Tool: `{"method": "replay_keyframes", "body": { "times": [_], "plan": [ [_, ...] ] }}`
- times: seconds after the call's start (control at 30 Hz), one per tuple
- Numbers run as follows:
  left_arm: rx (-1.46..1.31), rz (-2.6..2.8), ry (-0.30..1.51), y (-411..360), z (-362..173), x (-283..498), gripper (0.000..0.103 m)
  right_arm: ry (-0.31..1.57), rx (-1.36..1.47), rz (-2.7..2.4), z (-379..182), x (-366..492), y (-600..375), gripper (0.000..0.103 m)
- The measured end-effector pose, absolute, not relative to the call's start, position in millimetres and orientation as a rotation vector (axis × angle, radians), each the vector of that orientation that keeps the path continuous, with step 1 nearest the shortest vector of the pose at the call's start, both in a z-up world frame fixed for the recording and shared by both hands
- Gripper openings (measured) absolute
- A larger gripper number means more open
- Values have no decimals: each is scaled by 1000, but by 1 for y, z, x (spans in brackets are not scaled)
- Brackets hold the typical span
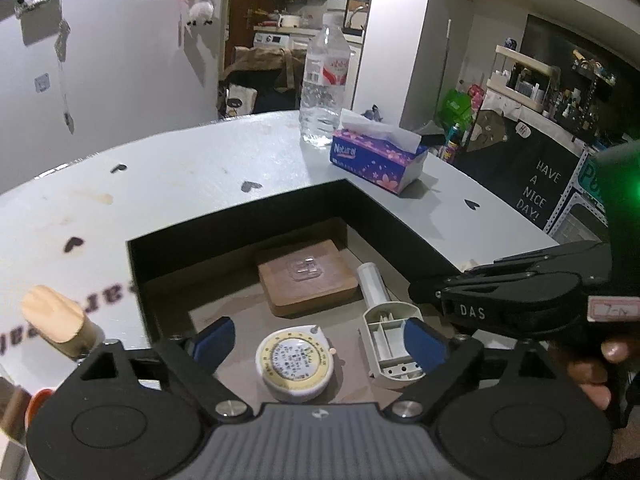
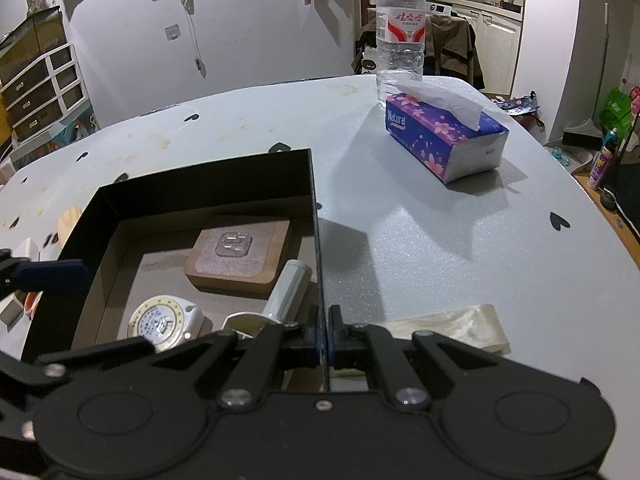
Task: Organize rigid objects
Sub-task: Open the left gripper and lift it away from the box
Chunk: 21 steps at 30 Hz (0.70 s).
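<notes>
A black open box (image 1: 408, 220) (image 2: 200, 184) sits on the pale table. Inside lie a wooden coaster with a clear hook on it (image 1: 306, 280) (image 2: 240, 254), a round white tape measure (image 1: 296, 364) (image 2: 162, 322) and a white handled plastic part (image 1: 390, 340) (image 2: 288, 286). My left gripper (image 1: 318, 344) is open above the tape measure, empty. My right gripper (image 2: 324, 336) is shut on the box's right wall; it also shows in the left wrist view (image 1: 500, 292).
A purple tissue box (image 1: 378, 156) (image 2: 444, 136) and a water bottle (image 1: 324, 80) (image 2: 400, 28) stand at the table's far side. A wooden peg (image 1: 56, 320) lies left of the box. A clear plastic wrapper (image 2: 448, 328) lies right of the box.
</notes>
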<state>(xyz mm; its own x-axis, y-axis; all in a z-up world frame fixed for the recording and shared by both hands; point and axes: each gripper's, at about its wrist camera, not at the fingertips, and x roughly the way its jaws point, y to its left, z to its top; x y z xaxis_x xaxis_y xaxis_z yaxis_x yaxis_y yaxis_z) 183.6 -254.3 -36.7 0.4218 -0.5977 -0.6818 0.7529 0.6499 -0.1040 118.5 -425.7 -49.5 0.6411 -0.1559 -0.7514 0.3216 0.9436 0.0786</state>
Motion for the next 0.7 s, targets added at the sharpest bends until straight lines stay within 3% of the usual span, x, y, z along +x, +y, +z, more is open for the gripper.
{"method": "replay_keyframes", "body": {
  "times": [0.23, 0.7],
  "plan": [
    [219, -801, 692, -233, -27, 176, 103, 833, 214, -274, -50, 118, -426, 4],
    [124, -529, 592, -147, -25, 176, 103, 833, 214, -275, -50, 118, -426, 4]
  ]
}}
